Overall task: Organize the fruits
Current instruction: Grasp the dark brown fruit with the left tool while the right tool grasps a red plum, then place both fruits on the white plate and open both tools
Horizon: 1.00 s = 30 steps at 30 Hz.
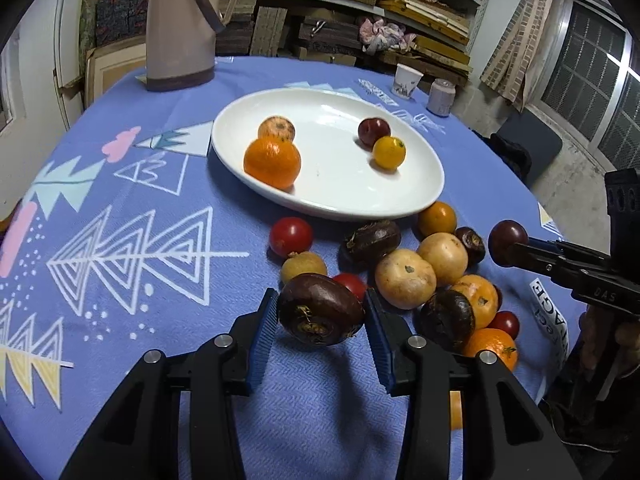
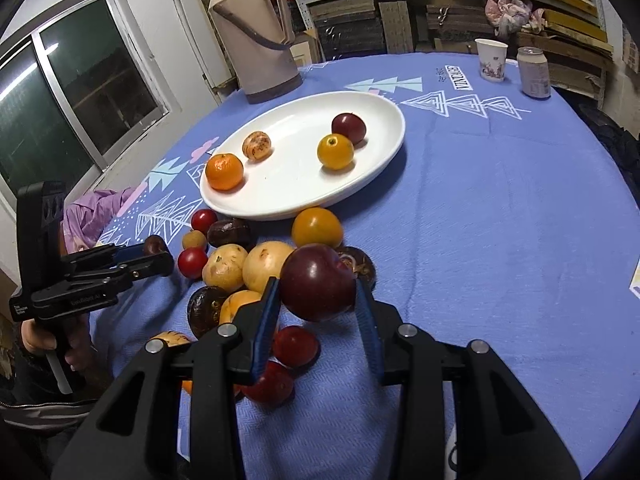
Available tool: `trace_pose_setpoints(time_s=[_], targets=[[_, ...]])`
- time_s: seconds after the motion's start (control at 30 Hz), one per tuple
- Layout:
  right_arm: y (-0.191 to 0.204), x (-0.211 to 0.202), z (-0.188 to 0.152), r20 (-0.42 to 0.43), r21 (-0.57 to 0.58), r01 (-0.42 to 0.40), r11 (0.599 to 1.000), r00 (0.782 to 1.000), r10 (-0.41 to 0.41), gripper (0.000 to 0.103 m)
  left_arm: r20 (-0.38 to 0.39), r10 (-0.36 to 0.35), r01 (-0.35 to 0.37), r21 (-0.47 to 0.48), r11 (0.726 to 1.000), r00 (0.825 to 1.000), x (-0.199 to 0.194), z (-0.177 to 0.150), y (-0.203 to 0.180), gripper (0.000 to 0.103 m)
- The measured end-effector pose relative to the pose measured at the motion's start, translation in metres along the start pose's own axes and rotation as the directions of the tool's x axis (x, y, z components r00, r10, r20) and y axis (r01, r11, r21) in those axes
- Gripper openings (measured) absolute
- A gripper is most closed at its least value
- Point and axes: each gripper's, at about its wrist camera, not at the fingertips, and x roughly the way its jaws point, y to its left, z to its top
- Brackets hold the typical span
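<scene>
A white oval plate (image 1: 408, 196) (image 2: 384, 160) on the blue tablecloth holds an orange (image 1: 272, 163), a speckled tan fruit (image 1: 276, 128), a dark red plum (image 1: 373, 131) and a yellow fruit (image 1: 389, 152). Several loose fruits (image 1: 428, 264) (image 2: 244, 268) lie in a pile in front of the plate. My left gripper (image 1: 321, 316) is shut on a dark brown water chestnut (image 1: 320, 308), held above the cloth. My right gripper (image 2: 318, 296) is shut on a dark red plum (image 2: 318, 282); it shows from the side in the left wrist view (image 1: 516, 246).
A tall beige thermos (image 1: 180, 24) (image 2: 256, 36) stands behind the plate. A paper cup (image 1: 406, 80) (image 2: 492, 59) and a can (image 1: 440, 96) (image 2: 533, 73) stand at the far edge. Shelves of boards lie beyond the table.
</scene>
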Motion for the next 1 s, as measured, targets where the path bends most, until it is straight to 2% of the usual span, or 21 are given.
trace_pose_setpoints(time_s=[0.27, 0.53, 0.77, 1.0], targets=[[0.005, -0.013, 0.010, 0.039, -0.027, 0.005, 1.000, 0.999, -0.004, 0.037, 0.031, -0.011, 0.010, 0.034, 0.999, 0.999, -0.015, 0.016, -0.010, 0.043], [0.013, -0.017, 0.055, 0.111, -0.093, 0.016, 0.996, 0.994, -0.006, 0.037, 0.077, -0.010, 0.006, 0.051, 0.999, 0.997, -0.008, 0.064, -0.012, 0.043], [0.025, 0.018, 0.100, 0.083, -0.151, 0.000, 0.988, 0.997, 0.012, 0.037, 0.052, 0.007, -0.009, 0.037, 0.999, 0.999, 0.032, 0.111, -0.007, 0.044], [0.042, 0.071, 0.122, 0.001, -0.223, -0.020, 0.975, 1.000, 0.021, 0.037, -0.017, -0.009, 0.009, -0.015, 1.000, 1.000, 0.075, 0.134, 0.005, 0.044]])
